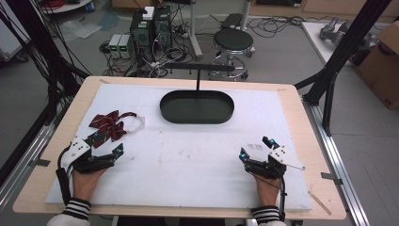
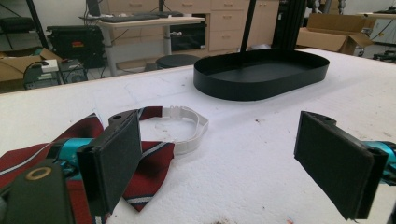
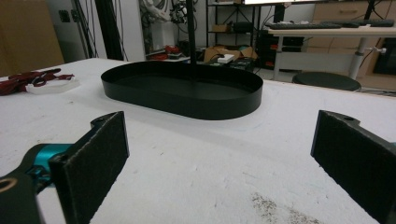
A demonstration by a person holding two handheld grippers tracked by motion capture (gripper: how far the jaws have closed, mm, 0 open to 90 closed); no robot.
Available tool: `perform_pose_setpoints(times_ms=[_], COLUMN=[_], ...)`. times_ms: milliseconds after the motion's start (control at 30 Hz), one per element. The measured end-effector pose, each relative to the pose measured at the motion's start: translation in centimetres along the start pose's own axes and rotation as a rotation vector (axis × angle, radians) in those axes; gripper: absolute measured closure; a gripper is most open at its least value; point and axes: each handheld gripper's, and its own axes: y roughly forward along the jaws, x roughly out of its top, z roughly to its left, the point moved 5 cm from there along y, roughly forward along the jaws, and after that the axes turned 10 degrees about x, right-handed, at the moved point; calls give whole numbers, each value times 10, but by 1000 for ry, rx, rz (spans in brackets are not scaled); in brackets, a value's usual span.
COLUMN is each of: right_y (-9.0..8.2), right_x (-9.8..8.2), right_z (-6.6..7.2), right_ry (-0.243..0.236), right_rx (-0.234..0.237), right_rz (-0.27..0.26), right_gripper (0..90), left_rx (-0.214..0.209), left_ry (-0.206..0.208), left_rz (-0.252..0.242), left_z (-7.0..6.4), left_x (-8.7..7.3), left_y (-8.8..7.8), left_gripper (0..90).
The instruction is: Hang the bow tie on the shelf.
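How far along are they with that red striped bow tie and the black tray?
Nothing looks done yet: the bow tie lies on the white mat, apart from the black tray. The left gripper, jaws open, sits beside the tie; the right gripper rests open. Grasping remains, probably for the tray.

No text, label, brand or number can be read anywhere. The cardboard box [image 1: 382, 66] at three o'clock bears dark marks too blurred to make out.

A robotics lab, probably: computer towers [image 1: 150, 28] and tangled cables [image 1: 164, 59] on the floor, a stool [image 1: 233, 41], desks [image 2: 140, 22], cardboard boxes [image 1: 383, 61].
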Motion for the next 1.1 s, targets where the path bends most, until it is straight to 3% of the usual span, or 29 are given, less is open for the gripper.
perform_pose_setpoints(times_ms=[400,633,867,1100], right_y=[0,0,0,0], right_x=[0,0,0,0], right_z=[0,0,0,0], right_ry=[7,0,4,3], right_rx=[1,-1,2,1], right_rz=[-1,0,1,0], right_gripper=[31,31,31,31], left_rx=[-1,8,25,6], left_ry=[-7,13,-2,30], left_rz=[7,27,25,97], left_z=[0,1,7,10], left_x=[0,1,11,29], left_y=[1,3,5,16], left_gripper=[153,153,153,153])
